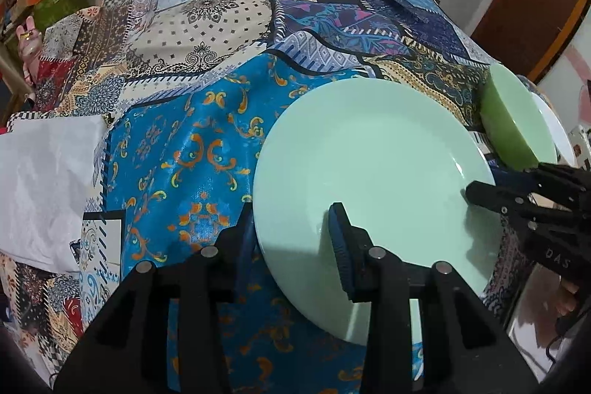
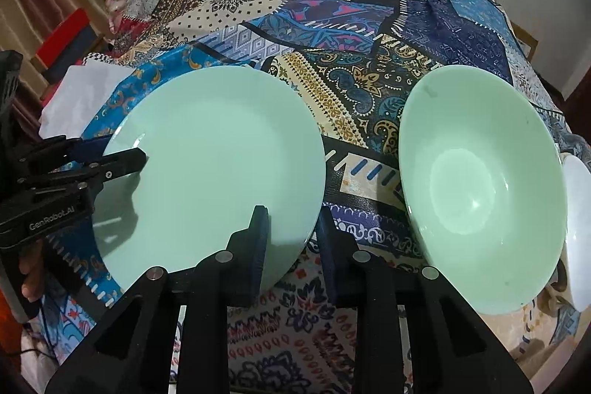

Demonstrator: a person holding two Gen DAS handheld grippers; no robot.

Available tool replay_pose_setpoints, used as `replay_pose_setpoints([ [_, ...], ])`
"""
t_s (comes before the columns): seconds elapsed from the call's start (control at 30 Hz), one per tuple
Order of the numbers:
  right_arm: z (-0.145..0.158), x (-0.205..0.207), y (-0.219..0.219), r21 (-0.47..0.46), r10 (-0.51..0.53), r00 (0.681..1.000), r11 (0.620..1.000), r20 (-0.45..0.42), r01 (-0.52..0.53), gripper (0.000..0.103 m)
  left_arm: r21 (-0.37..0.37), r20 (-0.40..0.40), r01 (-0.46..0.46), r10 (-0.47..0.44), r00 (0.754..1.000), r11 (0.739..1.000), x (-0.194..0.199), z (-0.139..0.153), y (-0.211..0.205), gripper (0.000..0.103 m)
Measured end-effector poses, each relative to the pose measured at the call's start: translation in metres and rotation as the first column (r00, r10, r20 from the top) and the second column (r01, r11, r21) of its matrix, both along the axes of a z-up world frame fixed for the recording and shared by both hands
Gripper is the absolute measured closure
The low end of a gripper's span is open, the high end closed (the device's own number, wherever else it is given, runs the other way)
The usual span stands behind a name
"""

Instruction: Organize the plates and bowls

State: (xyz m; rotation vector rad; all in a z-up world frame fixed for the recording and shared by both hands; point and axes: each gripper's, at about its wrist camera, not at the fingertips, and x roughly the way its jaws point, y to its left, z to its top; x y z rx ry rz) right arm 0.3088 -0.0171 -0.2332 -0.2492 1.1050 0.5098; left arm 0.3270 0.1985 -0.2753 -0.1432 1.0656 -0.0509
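A plain, glossy mint-green plate [image 2: 214, 165] lies on the patchwork-clothed desk [image 2: 332, 36]. The left tongs [image 1: 291, 228] clench its nine-o'clock rim, the right tongs [image 2: 291, 228] its five-o'clock rim. At three o'clock stands a matching bowl [image 2: 480, 187].

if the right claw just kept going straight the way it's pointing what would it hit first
Probably the near rim of the mint green plate, which already sits between the right claw's fingers; beneath lies the patterned tablecloth.
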Motion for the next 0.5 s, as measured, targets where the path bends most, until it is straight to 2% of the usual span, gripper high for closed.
replay_pose_setpoints([
  [0.2, 0.001, 0.003, -0.011, 0.109, -0.024, 0.997, 0.994, -0.067, 0.031, 0.082, -0.049, -0.012, -0.002, 0.002, 1.0, 0.999, -0.011, 0.003, 0.007, 0.065],
  [0.5, 0.004, -0.015, -0.007, 0.125, 0.002, 0.998, 0.992, -0.063, 0.006, 0.085, -0.062, -0.026, -0.028, 0.026, 0.999, 0.998, -0.036, 0.008, 0.009, 0.065],
])
